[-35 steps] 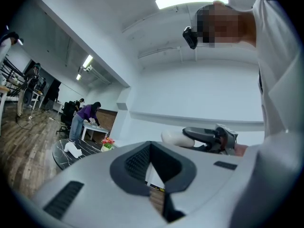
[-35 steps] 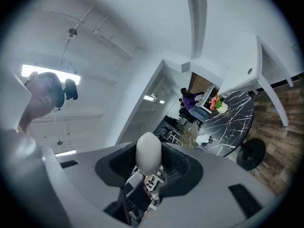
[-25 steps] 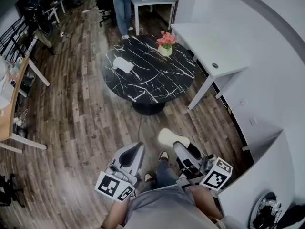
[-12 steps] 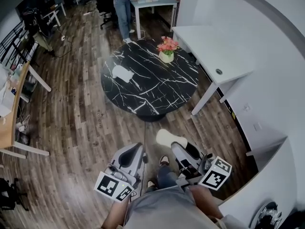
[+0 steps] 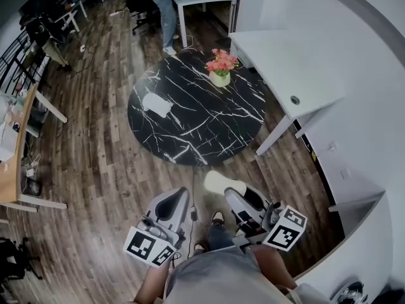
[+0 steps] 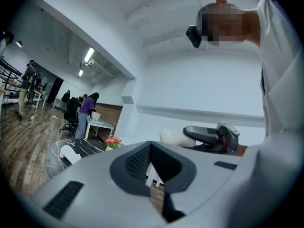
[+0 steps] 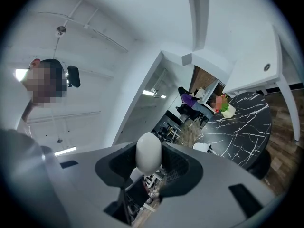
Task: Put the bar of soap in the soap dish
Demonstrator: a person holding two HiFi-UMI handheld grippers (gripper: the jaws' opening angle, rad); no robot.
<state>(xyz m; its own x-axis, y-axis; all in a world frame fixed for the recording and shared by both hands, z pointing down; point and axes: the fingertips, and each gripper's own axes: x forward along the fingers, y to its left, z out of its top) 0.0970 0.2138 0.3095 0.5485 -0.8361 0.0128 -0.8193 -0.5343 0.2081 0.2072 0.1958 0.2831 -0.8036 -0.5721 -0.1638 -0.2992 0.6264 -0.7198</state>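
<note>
Right gripper (image 5: 233,194), clamping the bar of soap (image 5: 218,181), and left gripper (image 5: 179,196), closed and empty, are drawing nearer the black marble surface (image 5: 209,122) carrying the soap dish (image 5: 157,104).

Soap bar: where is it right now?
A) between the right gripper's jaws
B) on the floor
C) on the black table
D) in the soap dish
A: the right gripper view shows the white soap bar clamped between the jaws of the right gripper, while the soap dish lies on the black table ahead.
</note>
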